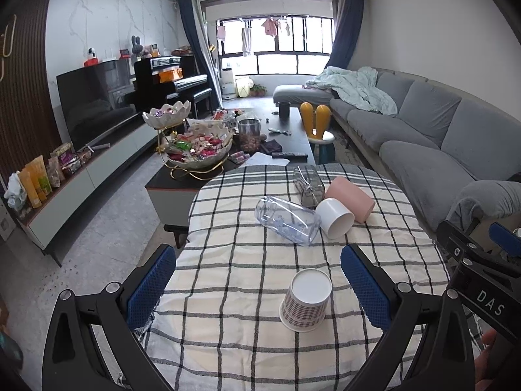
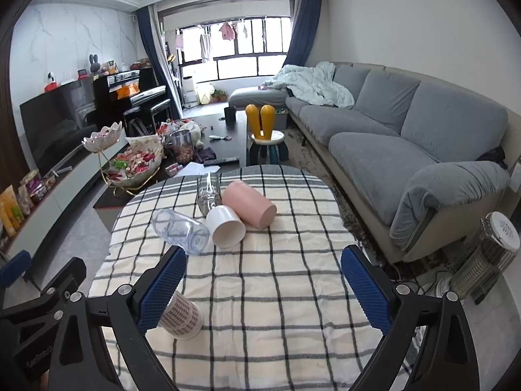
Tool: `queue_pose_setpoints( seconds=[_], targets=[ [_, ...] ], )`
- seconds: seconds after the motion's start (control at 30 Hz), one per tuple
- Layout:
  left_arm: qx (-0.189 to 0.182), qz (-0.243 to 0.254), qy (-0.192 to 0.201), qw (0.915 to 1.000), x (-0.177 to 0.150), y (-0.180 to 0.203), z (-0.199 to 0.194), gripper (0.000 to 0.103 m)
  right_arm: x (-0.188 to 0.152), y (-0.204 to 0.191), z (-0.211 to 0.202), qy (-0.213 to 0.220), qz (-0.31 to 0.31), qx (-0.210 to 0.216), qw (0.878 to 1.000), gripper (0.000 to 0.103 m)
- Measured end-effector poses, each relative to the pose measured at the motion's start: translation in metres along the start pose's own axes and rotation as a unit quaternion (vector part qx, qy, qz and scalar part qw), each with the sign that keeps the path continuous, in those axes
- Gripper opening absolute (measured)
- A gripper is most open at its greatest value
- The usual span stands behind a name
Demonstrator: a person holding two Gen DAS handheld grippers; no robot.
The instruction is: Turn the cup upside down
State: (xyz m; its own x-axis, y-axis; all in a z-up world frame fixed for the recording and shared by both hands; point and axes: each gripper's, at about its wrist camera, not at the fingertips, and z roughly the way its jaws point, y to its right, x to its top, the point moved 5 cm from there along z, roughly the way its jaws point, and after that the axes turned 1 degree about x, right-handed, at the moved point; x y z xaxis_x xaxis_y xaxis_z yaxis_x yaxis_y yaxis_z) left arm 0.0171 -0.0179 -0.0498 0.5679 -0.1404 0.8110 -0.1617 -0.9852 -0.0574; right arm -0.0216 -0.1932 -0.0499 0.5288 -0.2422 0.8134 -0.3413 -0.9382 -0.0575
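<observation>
A checked paper cup (image 1: 305, 300) stands upside down on the plaid tablecloth (image 1: 234, 260), between and just ahead of my open left gripper (image 1: 259, 288). In the right wrist view the same cup (image 2: 181, 316) sits at the lower left, partly hidden behind the left finger of my open, empty right gripper (image 2: 263, 288). Farther back lie a clear plastic cup (image 1: 288, 220), a white cup (image 1: 335, 217), a pink cup (image 1: 351, 199) and a clear glass (image 1: 307, 185), all on their sides. They also show in the right wrist view: clear cup (image 2: 182, 228), white cup (image 2: 226, 226), pink cup (image 2: 249, 203).
A dark coffee table (image 1: 286, 137) with candy bowls (image 1: 198, 150) and a jar stands beyond the table. A grey sofa (image 2: 407, 137) runs along the right. A TV cabinet (image 1: 81, 169) is at left. A heater (image 2: 485, 257) stands on the floor at right.
</observation>
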Motion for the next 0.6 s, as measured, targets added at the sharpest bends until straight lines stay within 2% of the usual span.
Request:
queue_pose_setpoints(
  seconds=[0.6],
  targets=[
    [0.005, -0.003, -0.005, 1.0000, -0.0008, -0.0017, 0.0029, 0.103, 0.0017, -0.0012, -0.0016, 0.005, -0.003, -0.003, 1.000, 0.097]
  ],
)
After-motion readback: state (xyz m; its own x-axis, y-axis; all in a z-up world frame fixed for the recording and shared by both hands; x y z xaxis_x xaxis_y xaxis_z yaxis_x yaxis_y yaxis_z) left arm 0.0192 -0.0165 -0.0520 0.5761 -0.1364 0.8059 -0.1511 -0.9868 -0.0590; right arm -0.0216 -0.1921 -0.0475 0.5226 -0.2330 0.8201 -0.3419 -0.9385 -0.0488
